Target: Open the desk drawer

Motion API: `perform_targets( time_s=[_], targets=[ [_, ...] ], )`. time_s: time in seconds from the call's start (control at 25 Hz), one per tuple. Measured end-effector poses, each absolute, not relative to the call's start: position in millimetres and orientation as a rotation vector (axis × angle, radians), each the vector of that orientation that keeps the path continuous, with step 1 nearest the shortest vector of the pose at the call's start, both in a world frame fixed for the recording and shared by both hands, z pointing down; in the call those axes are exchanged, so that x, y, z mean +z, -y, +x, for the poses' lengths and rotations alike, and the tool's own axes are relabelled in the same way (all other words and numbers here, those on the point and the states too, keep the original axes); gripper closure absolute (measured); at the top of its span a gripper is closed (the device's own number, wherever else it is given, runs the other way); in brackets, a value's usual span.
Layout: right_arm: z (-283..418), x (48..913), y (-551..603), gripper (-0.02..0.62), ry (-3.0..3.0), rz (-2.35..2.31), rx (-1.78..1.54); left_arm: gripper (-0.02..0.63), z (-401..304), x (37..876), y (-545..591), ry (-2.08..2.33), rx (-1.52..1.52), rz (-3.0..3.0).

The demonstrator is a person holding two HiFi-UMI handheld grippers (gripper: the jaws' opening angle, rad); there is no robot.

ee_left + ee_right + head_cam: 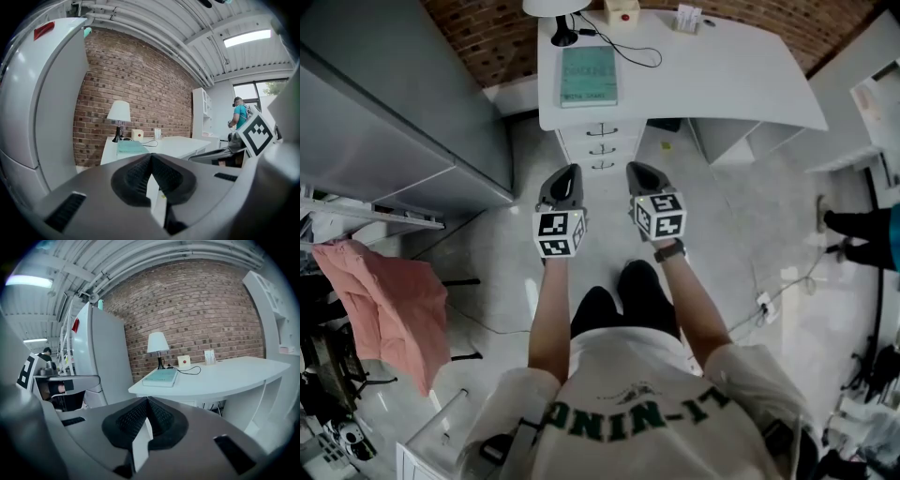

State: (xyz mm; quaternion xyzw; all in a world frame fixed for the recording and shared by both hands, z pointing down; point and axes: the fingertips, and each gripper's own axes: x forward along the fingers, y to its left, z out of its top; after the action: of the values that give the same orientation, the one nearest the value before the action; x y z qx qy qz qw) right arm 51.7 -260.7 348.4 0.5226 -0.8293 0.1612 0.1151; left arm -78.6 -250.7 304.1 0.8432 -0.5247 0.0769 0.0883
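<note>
The white desk (722, 75) stands ahead, with a drawer unit (602, 145) under its left part; three drawer fronts with dark curved handles show. My left gripper (567, 172) and right gripper (639, 169) hang side by side in the air in front of the drawers, apart from them, both pointing at the unit. Each is shut with nothing between its pads. In the left gripper view the left gripper (151, 160) has its dark pads meeting at the tip, and the right gripper (146, 403) looks the same in its own view. The jaws hide most of the drawers there.
A green book (589, 75), a lamp (558, 14), a small box with a red button (622, 11) and a cable lie on the desk. A tall grey-white fridge (394, 112) stands left. A pink cloth (389, 309) hangs at lower left. A person (862, 234) stands far right.
</note>
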Motion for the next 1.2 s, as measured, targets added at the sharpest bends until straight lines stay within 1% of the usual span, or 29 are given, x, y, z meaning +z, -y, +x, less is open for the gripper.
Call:
perform_targets(
  time_s=[0.24,0.64,0.92,1.2],
  targets=[
    [54.1,448.9,303.4,0.592,2.454,1.473,0.502,0.606,-69.5,401.3,286.5,1.567,0.283,2.495],
    [60.7,596.9,347.3,0.593,2.484,1.425,0.524,0.606,-56.1,533.4,333.4,1.588,0.209,2.509],
    [57.8,680.8,381.3,0.592,2.527,1.451,0.583,0.606,-51.6,602.3,359.2,1.585,0.153,2.550],
    [55.5,739.9,399.5,0.592,2.571,1.475,0.661,0.606,-51.5,650.1,376.0,1.566,0.118,2.609]
  ],
)
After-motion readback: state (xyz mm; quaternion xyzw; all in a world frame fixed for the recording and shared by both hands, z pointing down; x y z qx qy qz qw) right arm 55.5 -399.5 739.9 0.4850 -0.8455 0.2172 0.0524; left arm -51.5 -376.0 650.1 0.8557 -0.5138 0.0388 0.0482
